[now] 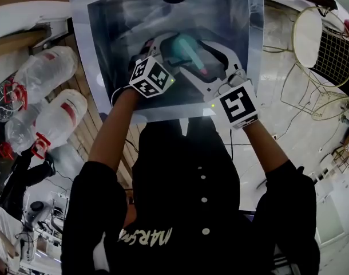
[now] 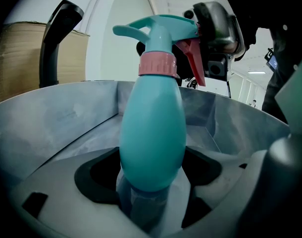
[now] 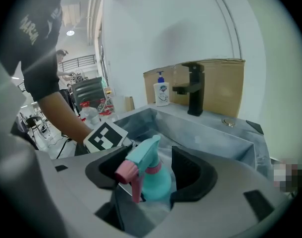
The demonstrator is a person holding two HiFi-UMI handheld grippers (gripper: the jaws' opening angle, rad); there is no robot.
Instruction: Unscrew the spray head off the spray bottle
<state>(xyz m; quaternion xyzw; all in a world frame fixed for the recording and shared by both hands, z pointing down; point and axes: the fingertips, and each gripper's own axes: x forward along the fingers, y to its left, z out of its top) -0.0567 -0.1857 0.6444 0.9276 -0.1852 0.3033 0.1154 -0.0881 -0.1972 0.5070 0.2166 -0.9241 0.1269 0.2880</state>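
A teal spray bottle [image 1: 186, 53] with a pink collar [image 2: 157, 63] and a teal spray head [image 2: 163, 29] with a pink trigger is held over a grey sink [image 1: 106, 27]. My left gripper [image 2: 151, 182] is shut on the bottle's lower body [image 2: 153, 133] and holds it tilted. In the head view the left gripper [image 1: 170, 49] comes in from the lower left. My right gripper [image 3: 148, 175] is open, its black pads standing on either side of the spray head [image 3: 141, 157] without touching it. In the head view the right gripper [image 1: 211, 65] comes in from the lower right.
A black faucet [image 3: 193, 88] stands at the sink's far rim, with a soap pump bottle [image 3: 162, 90] and a cardboard sheet [image 3: 220, 83] beside it. Clear plastic bottles [image 1: 54, 67] lie on the counter at the left. A wire chair [image 1: 323, 50] stands at the right.
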